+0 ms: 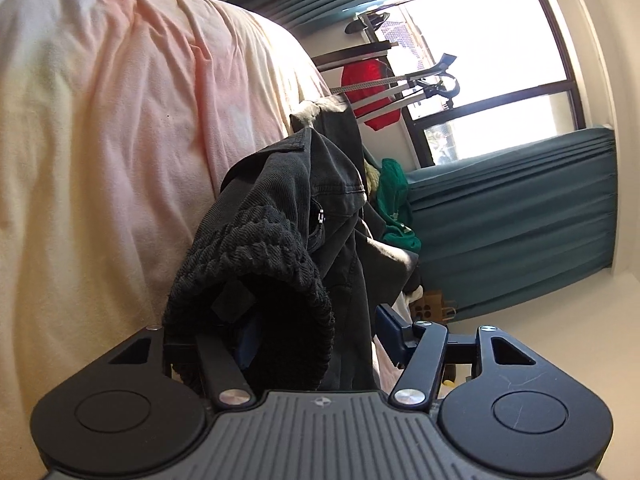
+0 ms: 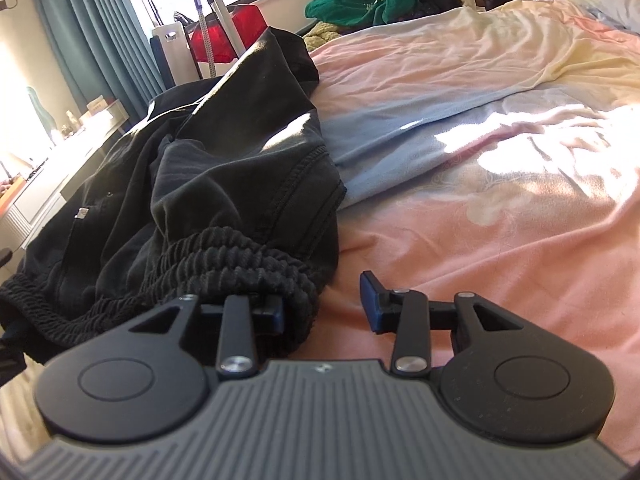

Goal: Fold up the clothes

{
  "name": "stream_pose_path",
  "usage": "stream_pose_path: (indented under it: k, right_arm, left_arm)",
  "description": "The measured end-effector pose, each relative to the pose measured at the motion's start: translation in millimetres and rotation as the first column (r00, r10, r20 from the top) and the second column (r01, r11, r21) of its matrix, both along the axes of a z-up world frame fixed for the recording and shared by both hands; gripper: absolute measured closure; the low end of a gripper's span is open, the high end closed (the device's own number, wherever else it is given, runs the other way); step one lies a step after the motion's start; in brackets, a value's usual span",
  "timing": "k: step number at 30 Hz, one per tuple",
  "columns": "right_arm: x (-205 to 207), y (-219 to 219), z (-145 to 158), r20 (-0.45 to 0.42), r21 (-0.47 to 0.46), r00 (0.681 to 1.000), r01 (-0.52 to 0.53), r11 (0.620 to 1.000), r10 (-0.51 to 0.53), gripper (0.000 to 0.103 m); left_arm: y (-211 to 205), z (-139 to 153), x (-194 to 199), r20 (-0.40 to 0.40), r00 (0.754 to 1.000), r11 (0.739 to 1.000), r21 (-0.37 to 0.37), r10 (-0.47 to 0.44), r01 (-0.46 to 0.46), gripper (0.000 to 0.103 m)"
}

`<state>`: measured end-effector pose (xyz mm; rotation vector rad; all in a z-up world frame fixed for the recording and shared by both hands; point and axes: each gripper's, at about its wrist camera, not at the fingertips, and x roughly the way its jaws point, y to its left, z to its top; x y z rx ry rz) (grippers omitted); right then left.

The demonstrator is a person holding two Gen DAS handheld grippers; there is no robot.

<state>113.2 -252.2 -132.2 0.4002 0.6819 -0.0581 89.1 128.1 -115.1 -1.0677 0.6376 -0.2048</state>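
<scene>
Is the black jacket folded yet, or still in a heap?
Still in a heap: the black jacket lies crumpled on the bed, its ribbed hem bunched, nothing squared.

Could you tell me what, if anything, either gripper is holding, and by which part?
Neither grip is closed. Both the left gripper and right gripper are open, each with one finger tucked inside the ribbed knit hem of the black jacket.

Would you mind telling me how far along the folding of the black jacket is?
Early stage. Nothing looks folded yet: the black jacket lies bunched on the pink bedspread. Both the left gripper and right gripper have open jaws around its ribbed hem. Closing, spreading and folding remain.
</scene>
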Motion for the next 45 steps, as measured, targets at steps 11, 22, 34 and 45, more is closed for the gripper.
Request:
stream_pose_path:
  k: [11, 22, 34, 45]
  right_arm:
    - [-22, 28, 11, 0.045, -0.076, 0.999, -0.007, 0.997, 0.01, 0.089]
    - [-62, 155, 60, 0.191, -0.002, 0.943, -0.276, 0.961, 0.271, 0.089]
    - [1, 313, 57, 0.224, 0.078, 0.795, -0.591, 0.803, 0.563, 0.089]
    - [20, 336, 11, 0.112, 0.038, 0.754, -0.654, 0.755, 0.648, 0.063]
  left_arm:
    - [5, 11, 28, 0.032, 0.996, 0.976, 0.202, 0.081, -0.086, 0.093]
    - [94, 161, 39, 0.269, 0.951, 0.898, 0.363, 0.155, -0.249, 0.095]
    - [209, 169, 139, 0.178, 0.942, 0.673, 0.663, 0.285, -0.329, 0.094]
    - [254, 57, 140, 0.033, 0.954, 0.68, 0.693, 0.299, -0.238, 0.077]
